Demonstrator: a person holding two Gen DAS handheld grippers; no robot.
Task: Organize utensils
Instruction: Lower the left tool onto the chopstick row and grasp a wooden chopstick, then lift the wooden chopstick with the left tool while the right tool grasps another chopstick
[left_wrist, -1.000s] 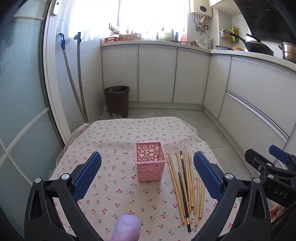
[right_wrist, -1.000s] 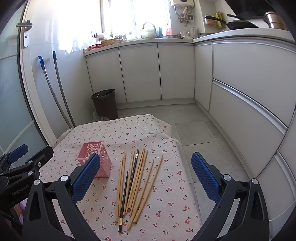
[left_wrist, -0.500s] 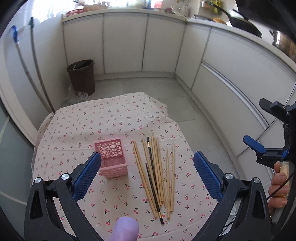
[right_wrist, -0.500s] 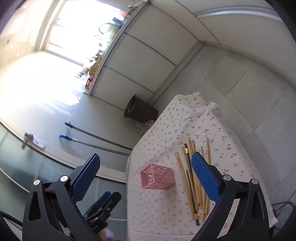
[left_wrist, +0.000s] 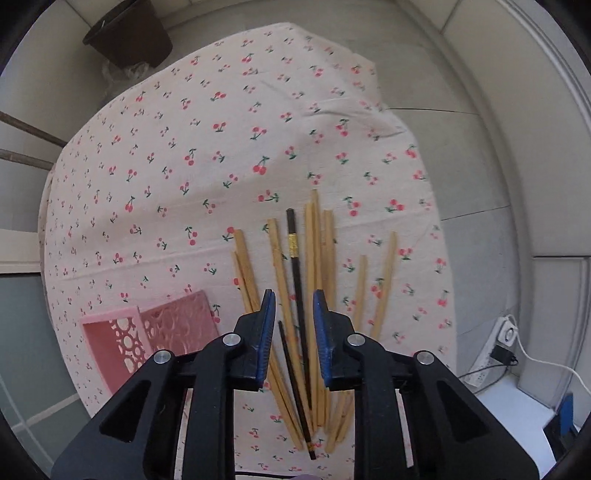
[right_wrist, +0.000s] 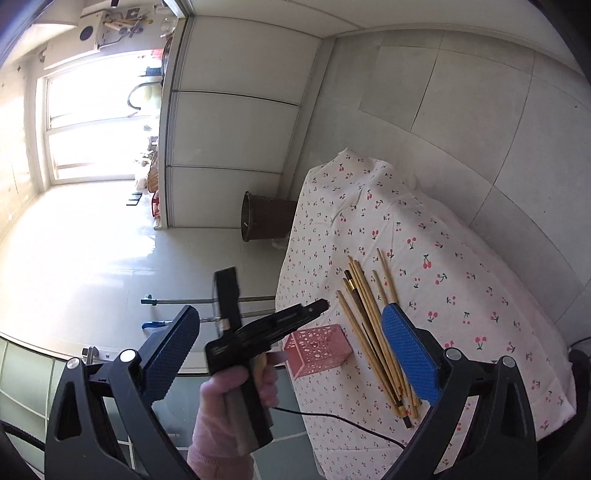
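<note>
A: Left wrist view?
B: Left gripper (left_wrist: 293, 317): jaws just closing, narrow gap, nothing pinched, above chopsticks (left_wrist: 314, 295) lying right of pink basket (left_wrist: 147, 332).
A: Right wrist view?
B: Right gripper (right_wrist: 291, 354): jaws wide apart; chopsticks (right_wrist: 373, 325) lying beside basket (right_wrist: 317, 349).

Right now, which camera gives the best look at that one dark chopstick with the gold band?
The left wrist view. It looks straight down on the dark chopstick, and its gold band shows clearly among the pale bamboo chopsticks. In the right wrist view the same stick is far smaller, seen at a slant and half buried in the bundle.
</note>
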